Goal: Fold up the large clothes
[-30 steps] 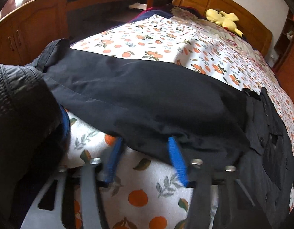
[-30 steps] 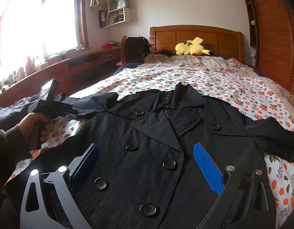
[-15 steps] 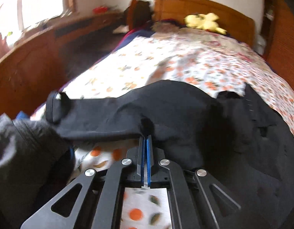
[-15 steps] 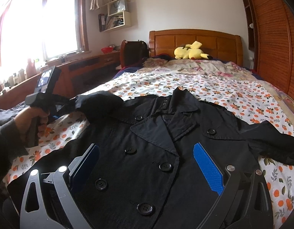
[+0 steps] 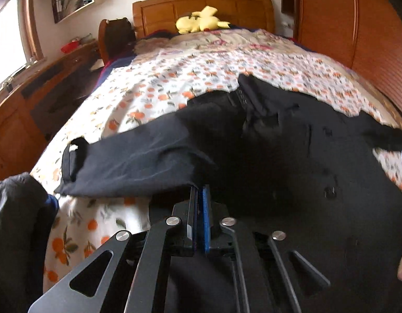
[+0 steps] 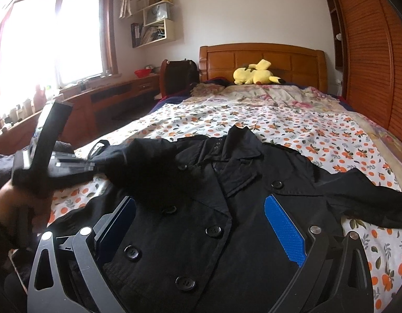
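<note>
A black double-breasted coat [image 6: 201, 208] lies face up on the bed, collar toward the headboard. My left gripper [image 5: 199, 191] is shut on the lower edge of the coat's left sleeve [image 5: 138, 161] and holds it lifted above the sheet, over toward the coat's chest. The left gripper also shows in the right wrist view [image 6: 91, 165], where the sleeve [image 6: 148, 156] bunches over the coat's front. My right gripper [image 6: 198, 211] is open and empty, hovering above the coat's buttoned front. The other sleeve [image 6: 370, 198] lies spread out to the right.
The bed has an orange-print sheet [image 6: 292, 127] and a wooden headboard [image 6: 260, 60] with a yellow plush toy [image 6: 255, 74]. A dark quilted garment [image 5: 18, 221] lies at the bed's left corner. A wooden desk [image 6: 109, 96] runs along the left; a wardrobe [image 6: 370, 52] stands right.
My left gripper closed on the sleeve's edge, lifted it and carried it rightward over the coat's front. My right gripper stayed open above the coat.
</note>
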